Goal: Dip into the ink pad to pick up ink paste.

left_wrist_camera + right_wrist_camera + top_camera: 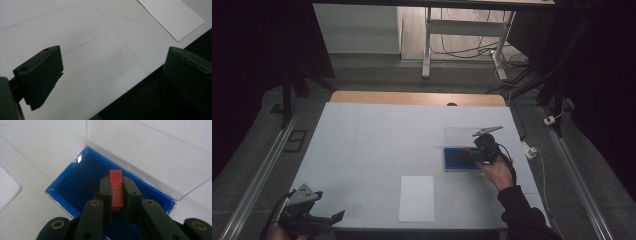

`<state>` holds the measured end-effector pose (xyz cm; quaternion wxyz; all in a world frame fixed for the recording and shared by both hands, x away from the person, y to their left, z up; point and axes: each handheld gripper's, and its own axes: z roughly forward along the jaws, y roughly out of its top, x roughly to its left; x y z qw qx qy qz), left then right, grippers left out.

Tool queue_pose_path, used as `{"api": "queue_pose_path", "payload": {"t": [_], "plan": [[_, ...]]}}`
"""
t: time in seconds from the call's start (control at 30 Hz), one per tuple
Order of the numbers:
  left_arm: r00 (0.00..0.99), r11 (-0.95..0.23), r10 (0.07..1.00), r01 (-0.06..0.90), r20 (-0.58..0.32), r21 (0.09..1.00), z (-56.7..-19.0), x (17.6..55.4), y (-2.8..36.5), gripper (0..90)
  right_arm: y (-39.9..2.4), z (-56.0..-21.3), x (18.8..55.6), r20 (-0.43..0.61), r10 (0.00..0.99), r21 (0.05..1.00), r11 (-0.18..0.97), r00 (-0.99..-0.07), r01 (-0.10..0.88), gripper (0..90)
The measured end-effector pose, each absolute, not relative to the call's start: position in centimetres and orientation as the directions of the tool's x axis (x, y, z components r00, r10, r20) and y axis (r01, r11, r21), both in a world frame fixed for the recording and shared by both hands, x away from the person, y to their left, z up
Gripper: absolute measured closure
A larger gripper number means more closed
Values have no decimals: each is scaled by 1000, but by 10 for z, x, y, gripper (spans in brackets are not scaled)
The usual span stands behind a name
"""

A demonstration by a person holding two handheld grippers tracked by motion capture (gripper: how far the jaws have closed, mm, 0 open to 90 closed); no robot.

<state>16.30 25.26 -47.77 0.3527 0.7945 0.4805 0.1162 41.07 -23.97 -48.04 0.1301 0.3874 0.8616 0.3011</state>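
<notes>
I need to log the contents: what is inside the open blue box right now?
Above the blue box, the right gripper is shut on a small red piece. The dark lining elsewhere looks bare; the gripper covers the near part of the floor.

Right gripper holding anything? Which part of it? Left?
The right gripper pinches a small red card by its lower long edges, upper end free, over the blue box. The left gripper is open, holding nothing.

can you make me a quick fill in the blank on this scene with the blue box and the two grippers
1. The right gripper is shut on a small ___ card.
2. The blue box has a clear lid standing ___.
3. The left gripper has its jaws ___, nothing between them.
4. The sheet near the table's front edge is ___.

Missing words: red; open; open; white
</notes>
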Motion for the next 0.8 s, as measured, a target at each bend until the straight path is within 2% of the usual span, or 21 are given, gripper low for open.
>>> {"api": "queue_pose_path", "payload": {"t": [0.17,0.27,0.57,0.67,0.8], "plan": [[511,-292,846,683,-153,670,-478,163,252,29,-228,-479,404,-96,725,593,592,-682,546,806],[511,-291,846,683,-154,670,-478,163,252,29,-224,-480,402,-124,715,584,613,-688,532,806],[511,-290,845,683,-155,670,-478,163,252,29,-243,-483,410,34,747,628,501,-664,595,807],[511,-290,846,683,-155,670,-478,163,252,29,-243,-483,410,32,746,627,503,-665,595,807],[511,-290,846,683,-155,670,-478,163,252,29,-234,-482,405,-49,732,615,558,-679,557,806]]}}
